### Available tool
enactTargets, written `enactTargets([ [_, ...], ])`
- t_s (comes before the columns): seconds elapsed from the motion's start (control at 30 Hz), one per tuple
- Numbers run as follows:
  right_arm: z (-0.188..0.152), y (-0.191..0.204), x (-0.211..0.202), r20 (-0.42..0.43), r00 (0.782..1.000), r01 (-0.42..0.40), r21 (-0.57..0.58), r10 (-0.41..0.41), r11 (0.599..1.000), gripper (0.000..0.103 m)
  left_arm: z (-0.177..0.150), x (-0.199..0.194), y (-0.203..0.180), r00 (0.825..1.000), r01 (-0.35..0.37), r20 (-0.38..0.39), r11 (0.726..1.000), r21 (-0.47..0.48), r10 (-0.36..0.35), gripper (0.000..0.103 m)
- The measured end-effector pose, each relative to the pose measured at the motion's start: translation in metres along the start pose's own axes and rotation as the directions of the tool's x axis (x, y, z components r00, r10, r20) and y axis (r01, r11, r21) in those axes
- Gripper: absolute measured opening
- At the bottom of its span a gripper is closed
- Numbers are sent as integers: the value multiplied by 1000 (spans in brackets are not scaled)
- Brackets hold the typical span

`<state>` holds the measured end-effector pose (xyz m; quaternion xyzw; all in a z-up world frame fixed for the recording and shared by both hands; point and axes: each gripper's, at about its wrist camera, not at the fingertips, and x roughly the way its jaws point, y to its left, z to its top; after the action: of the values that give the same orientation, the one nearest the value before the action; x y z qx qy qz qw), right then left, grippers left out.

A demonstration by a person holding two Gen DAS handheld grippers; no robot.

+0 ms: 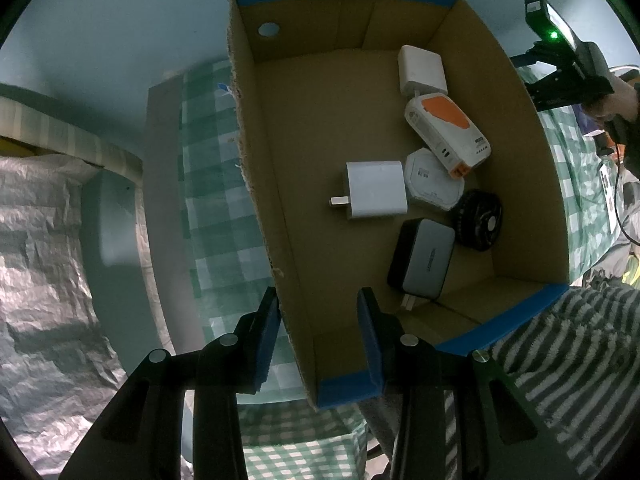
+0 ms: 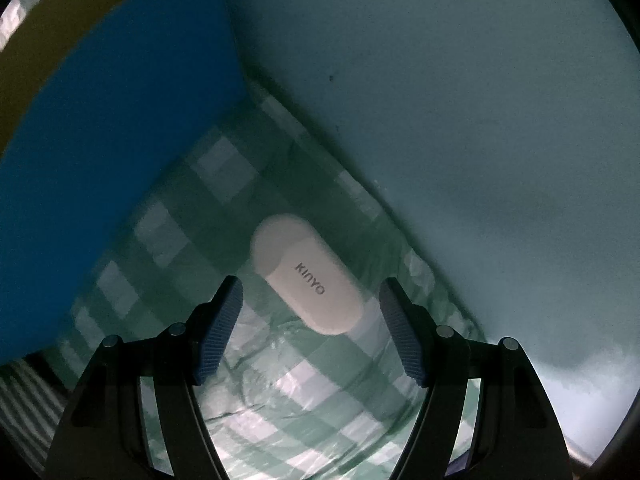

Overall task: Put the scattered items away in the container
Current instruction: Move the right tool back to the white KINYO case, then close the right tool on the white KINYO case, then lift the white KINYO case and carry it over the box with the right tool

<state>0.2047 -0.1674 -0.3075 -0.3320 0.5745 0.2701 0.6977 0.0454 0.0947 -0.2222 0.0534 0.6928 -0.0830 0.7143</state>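
The cardboard box (image 1: 260,160) with blue-taped rims fills the left wrist view. On its floor lie several items, among them a white plug charger (image 1: 376,190), a white-and-orange device (image 1: 448,132), a black round fan (image 1: 478,220) and a grey-black charger (image 1: 424,264). My left gripper (image 1: 318,304) points down over the box's near corner. One finger is outside the left wall and the other sits by the near rim, with a wide gap showing. In the right wrist view a white oval device marked KINYO (image 2: 306,276) lies on green checked cloth. My right gripper (image 2: 311,282) is open and straddles its near end without touching.
The box's blue-taped wall (image 2: 100,160) rises just left of the oval device. A pale wall (image 2: 480,120) stands behind the cloth's far edge. A hand holds a black unit with a green light (image 1: 560,52) beyond the box's right wall. Striped fabric (image 1: 560,360) lies near the box.
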Motion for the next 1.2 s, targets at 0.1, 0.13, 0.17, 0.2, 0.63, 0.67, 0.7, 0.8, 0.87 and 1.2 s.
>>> enactTargets([
  [0.1,2,0,8,-12,1000,0,-13,0,1000,72,1,0,0,1000,1,-1,1000,-6,-1,38],
  [0.13,2,0,11,-19,1000,-8,-13,8,1000,70,1,0,0,1000,1,-1,1000,-7,-1,38],
  [0.17,2,0,13,-23,1000,-13,-12,13,1000,65,1,0,0,1000,2,-1,1000,-11,-2,38],
  [0.2,1,0,15,-28,999,-20,-13,19,1000,62,0,-1,0,1000,2,-1,1000,-13,-2,38],
  [0.63,12,-8,24,-52,995,-85,61,88,995,41,1,-1,0,1000,1,-1,1000,-14,-1,38],
  [0.67,15,-6,25,-52,995,-80,54,83,995,41,0,-1,1,1000,1,0,1000,-14,-1,38],
  [0.7,15,-5,25,-52,995,-77,50,79,996,41,0,-1,1,1000,1,0,1000,-14,-1,38],
  [0.8,17,0,29,-46,996,-81,40,82,996,41,0,-2,1,1000,1,2,1000,-16,-1,38],
  [0.87,17,-1,29,-50,995,-85,46,87,995,41,-1,-2,1,1000,2,2,1000,-16,-2,38],
  [1.2,12,3,28,-60,995,-81,60,84,995,37,0,-2,-1,1000,-5,1,1000,-12,5,38],
])
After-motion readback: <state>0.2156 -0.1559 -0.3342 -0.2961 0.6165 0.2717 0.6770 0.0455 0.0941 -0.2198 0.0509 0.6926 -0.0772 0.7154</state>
